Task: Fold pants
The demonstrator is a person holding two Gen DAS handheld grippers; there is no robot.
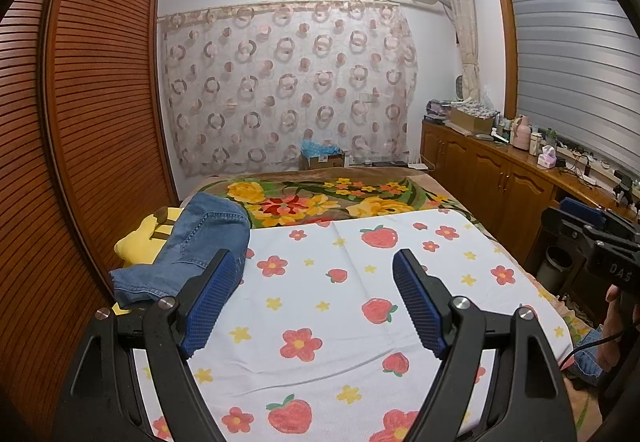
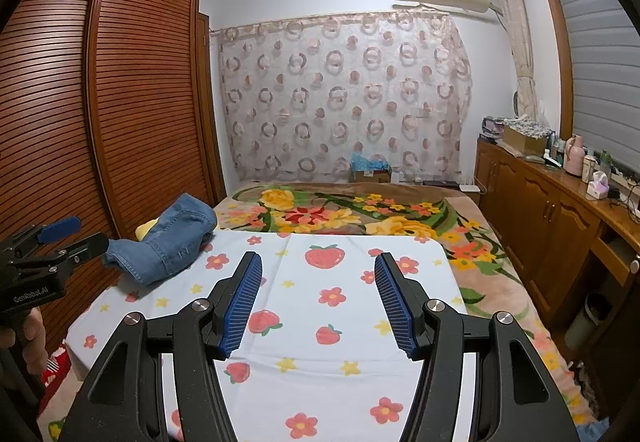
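Note:
Blue denim pants (image 1: 192, 246) lie in a bunched heap at the far left of the white strawberry-print sheet (image 1: 340, 306), partly over a yellow cushion (image 1: 138, 242). My left gripper (image 1: 316, 270) hovers over the sheet, open, nothing between its blue pads; the pants sit just past its left finger. In the right wrist view the same pants (image 2: 168, 238) lie at the left and my right gripper (image 2: 318, 270) stands open and empty above the sheet (image 2: 340, 322). Each view catches the other gripper at its edge: the right gripper (image 1: 592, 238) and the left gripper (image 2: 60, 238).
A floral blanket (image 1: 332, 198) covers the bed's far half. A slatted wooden wardrobe (image 1: 92, 102) stands close on the left. Wooden cabinets (image 1: 500, 178) with bottles and boxes run along the right, with a bin (image 1: 554, 268) below. A hand (image 2: 28, 330) grips the left gripper's handle.

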